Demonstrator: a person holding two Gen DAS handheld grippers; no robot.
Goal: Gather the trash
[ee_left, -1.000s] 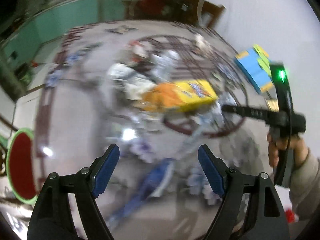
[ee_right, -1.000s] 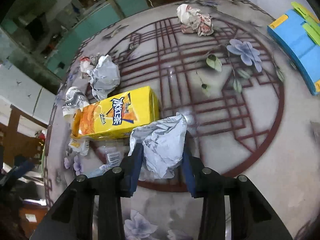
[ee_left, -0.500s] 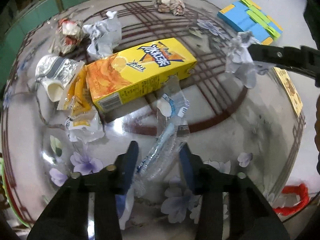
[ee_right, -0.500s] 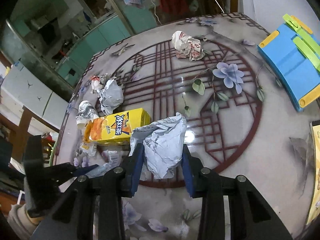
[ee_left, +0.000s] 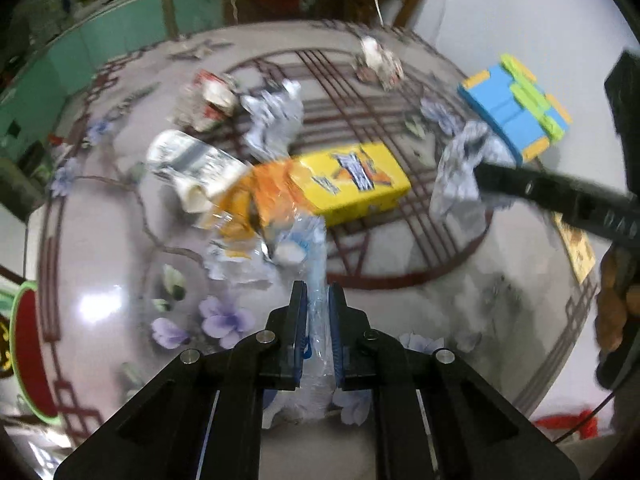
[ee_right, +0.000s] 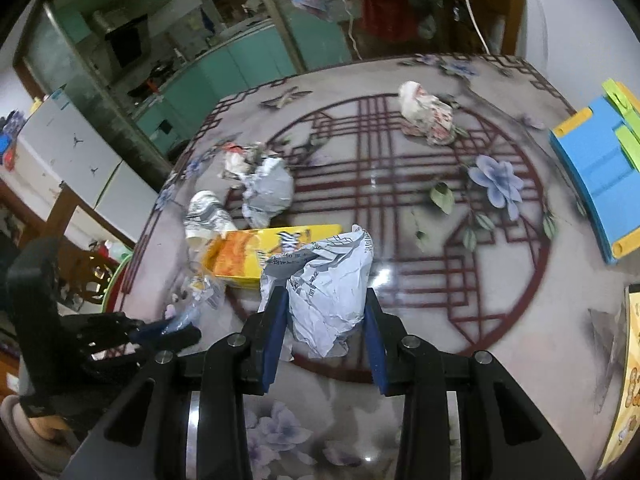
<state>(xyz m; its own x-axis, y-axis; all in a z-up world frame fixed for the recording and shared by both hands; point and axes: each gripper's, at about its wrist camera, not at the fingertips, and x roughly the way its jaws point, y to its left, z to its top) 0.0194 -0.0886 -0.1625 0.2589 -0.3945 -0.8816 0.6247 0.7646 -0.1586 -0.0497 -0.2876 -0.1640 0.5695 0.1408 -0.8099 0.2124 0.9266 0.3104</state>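
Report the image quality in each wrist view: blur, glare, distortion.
Left wrist view: motion blur smears the yellow box and the wrappers around it, a bright glare patch sits on the glossy table at lower left, and fisheye bends the tabletop into a dome. Right wrist view: mostly sharp on the crumpled paper, small glints on the table, same fisheye curve, dark corners.

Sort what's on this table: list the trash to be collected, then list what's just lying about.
Trash:
crumpled paper in right gripper
flattened plastic bottle in left gripper
yellow carton
grey paper wad
printed wrapper ball
silver wrapper

Lying about:
blue plastic stool
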